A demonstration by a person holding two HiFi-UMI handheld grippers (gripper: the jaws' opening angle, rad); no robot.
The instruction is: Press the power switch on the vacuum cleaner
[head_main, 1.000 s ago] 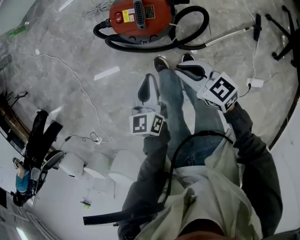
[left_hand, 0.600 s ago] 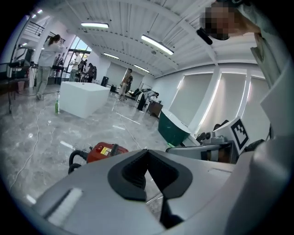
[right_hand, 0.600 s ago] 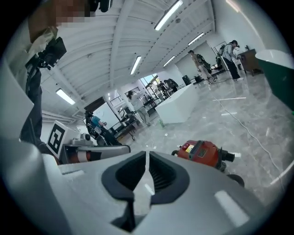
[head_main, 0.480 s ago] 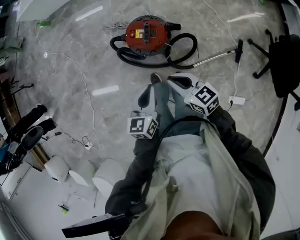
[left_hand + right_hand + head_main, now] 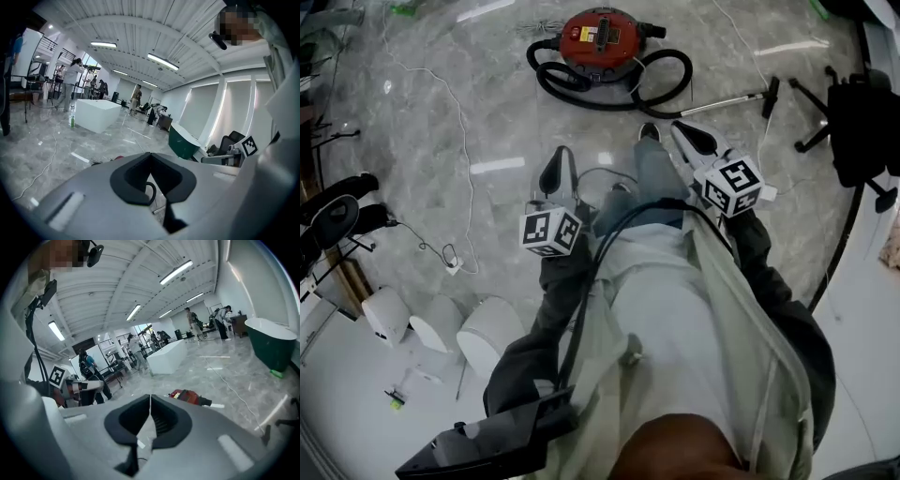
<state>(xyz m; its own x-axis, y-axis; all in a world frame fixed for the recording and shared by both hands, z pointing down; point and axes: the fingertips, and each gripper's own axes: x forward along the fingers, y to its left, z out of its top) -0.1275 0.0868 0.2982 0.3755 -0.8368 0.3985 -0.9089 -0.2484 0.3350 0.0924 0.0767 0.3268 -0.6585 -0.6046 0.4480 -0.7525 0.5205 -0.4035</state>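
The red vacuum cleaner (image 5: 602,37) lies on the grey marble floor at the top of the head view, its black hose (image 5: 661,86) looped round it and its metal wand (image 5: 727,101) stretching right. My left gripper (image 5: 562,159) is held low over the floor, well short of the vacuum, jaws shut and empty. My right gripper (image 5: 680,129) is nearer the hose, also shut with nothing in it. In the right gripper view the vacuum cleaner (image 5: 187,396) shows just beyond the closed right gripper (image 5: 150,398). Past the left gripper (image 5: 150,154), only a red sliver (image 5: 117,158) shows.
A black office chair (image 5: 858,112) stands at the right. Thin cables (image 5: 459,141) and a white plug box (image 5: 450,265) lie on the floor at left, with white cylinders (image 5: 487,337) and black gear (image 5: 337,216). A green tub (image 5: 187,143) and distant people are in the room.
The vacuum now sits higher and smaller in the head view. My left gripper has swung left and the right one slightly right, so they are farther apart. Both stay shut.
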